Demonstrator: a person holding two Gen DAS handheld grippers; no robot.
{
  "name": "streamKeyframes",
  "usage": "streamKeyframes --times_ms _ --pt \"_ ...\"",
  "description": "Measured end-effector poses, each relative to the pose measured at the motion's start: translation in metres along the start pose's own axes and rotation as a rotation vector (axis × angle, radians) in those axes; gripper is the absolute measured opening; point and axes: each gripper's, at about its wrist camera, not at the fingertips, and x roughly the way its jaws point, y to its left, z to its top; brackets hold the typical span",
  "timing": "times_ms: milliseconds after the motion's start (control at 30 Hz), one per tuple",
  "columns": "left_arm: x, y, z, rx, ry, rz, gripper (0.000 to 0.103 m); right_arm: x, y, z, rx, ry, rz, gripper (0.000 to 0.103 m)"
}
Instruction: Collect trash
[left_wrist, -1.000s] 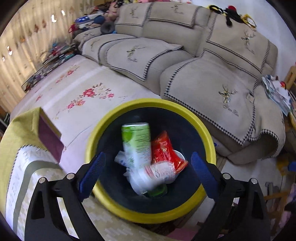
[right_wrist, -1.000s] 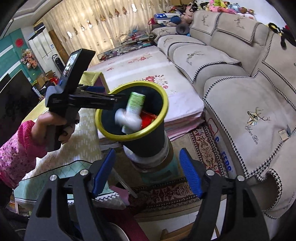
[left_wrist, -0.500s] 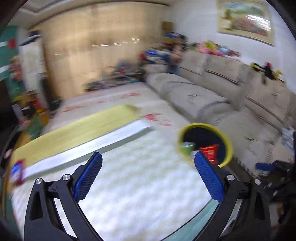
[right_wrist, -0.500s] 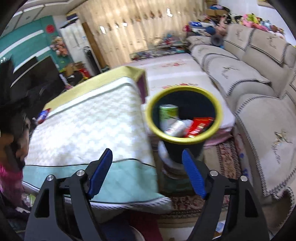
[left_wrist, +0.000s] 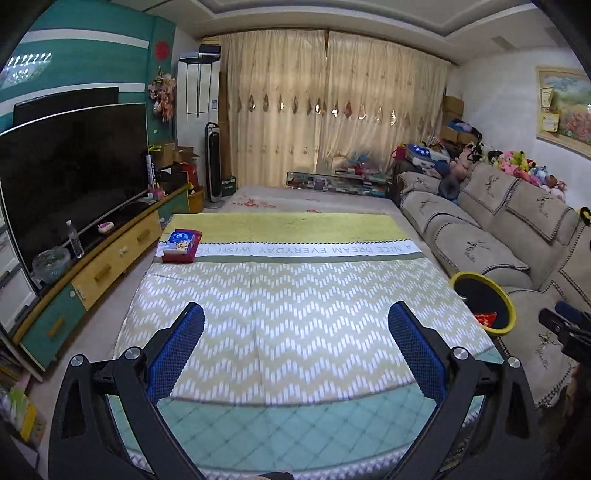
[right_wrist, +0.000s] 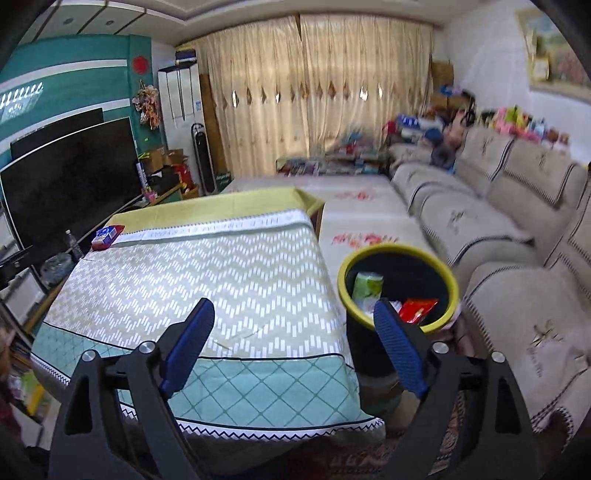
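Note:
A black trash bin with a yellow rim (right_wrist: 397, 250) stands off the table's right side; it also shows in the left wrist view (left_wrist: 508, 301). Inside lie a green-and-white can (right_wrist: 365, 290) and a red wrapper (right_wrist: 417, 309). My left gripper (left_wrist: 295, 343) is open and empty above the near part of the table. My right gripper (right_wrist: 293, 343) is open and empty over the table's near right corner, just left of the bin. A red and blue packet (left_wrist: 181, 244) lies at the table's far left; it also shows in the right wrist view (right_wrist: 107, 235).
The table (left_wrist: 295, 295) carries a green zigzag cloth. A beige sofa (left_wrist: 498, 236) runs along the right. A TV (left_wrist: 70, 177) on a low cabinet stands left. Curtains close the far wall. The other gripper's tip (left_wrist: 565, 325) shows at the right edge.
Both grippers pulled back from over the bin and swung left to face the table. The can and wrappers stay in the bin.

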Motion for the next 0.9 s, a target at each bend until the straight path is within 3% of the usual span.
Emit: streamKeyframes --times_ms 367,900 --pt "-0.06 -0.012 -0.026 0.016 -0.036 0.017 0.098 -0.023 0.002 -0.015 0.024 -0.025 0.023 0.088" --pt "-0.058 -0.014 -0.017 0.026 -0.042 0.043 0.098 -0.016 0.005 -0.014 0.029 -0.016 0.044 0.088"
